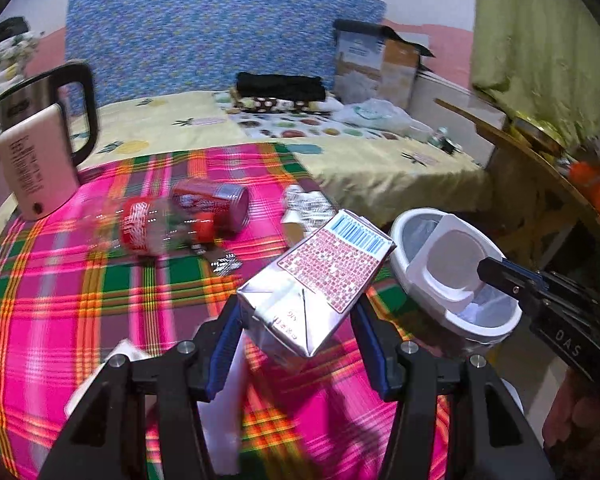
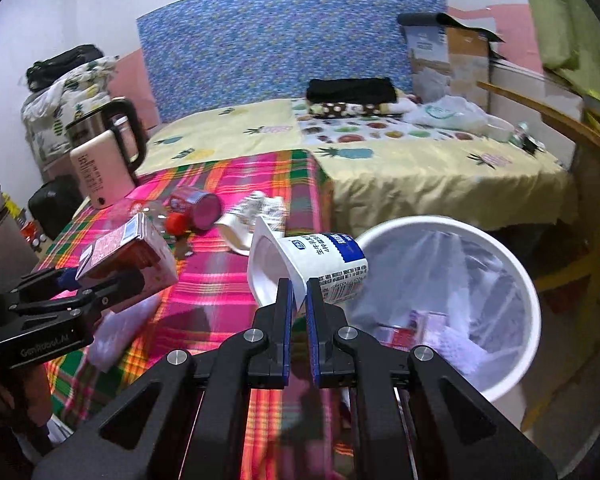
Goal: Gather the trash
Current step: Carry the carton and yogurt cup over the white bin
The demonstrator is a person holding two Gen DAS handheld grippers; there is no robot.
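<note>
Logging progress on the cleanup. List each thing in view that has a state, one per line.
left gripper: shut on the carton
carton: lifted off the table, tilted
right gripper: shut on the yogurt cup
yogurt cup: held on its side, empty
bin: open, lined, some trash inside
soda can: lying on its side
plastic bottle: lying down, red cap on
kettle: upright

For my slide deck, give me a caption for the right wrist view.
Right gripper pinches an empty yogurt cup beside the white trash bin.
</note>
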